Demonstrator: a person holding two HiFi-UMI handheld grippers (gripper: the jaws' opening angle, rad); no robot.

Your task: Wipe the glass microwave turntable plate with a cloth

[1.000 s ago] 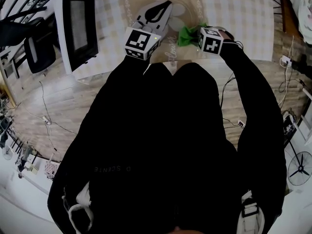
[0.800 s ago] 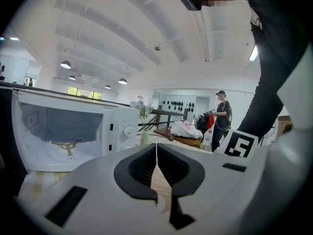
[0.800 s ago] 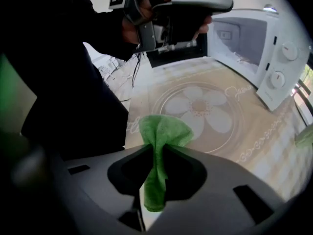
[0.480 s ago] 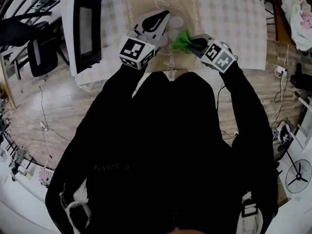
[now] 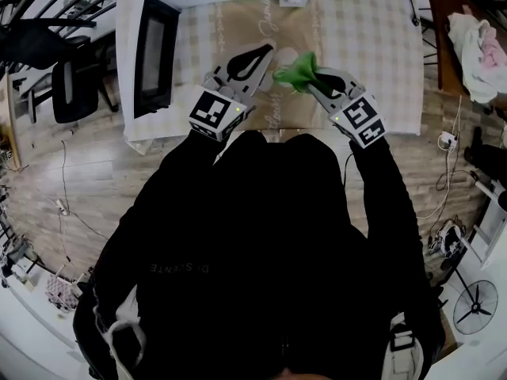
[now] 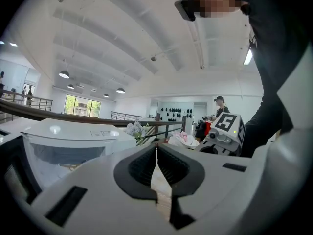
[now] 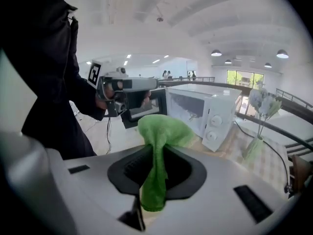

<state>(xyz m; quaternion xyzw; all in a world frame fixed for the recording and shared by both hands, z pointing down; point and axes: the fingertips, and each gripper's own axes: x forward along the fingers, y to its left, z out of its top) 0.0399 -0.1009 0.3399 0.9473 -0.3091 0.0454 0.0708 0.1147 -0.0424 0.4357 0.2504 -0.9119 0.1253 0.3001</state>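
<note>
The glass turntable plate cannot be made out in any view. The right claw [image 7: 155,153] pinches a crumpled green cloth [image 7: 162,130] over the table [image 5: 380,30], just beside the left claw [image 5: 264,51], whose jaws are pressed together, seemingly empty.

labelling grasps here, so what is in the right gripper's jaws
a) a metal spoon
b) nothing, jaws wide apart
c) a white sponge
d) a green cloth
d: in the right gripper view the right gripper has its jaws closed on a green cloth, which bunches out past the tips.
</note>
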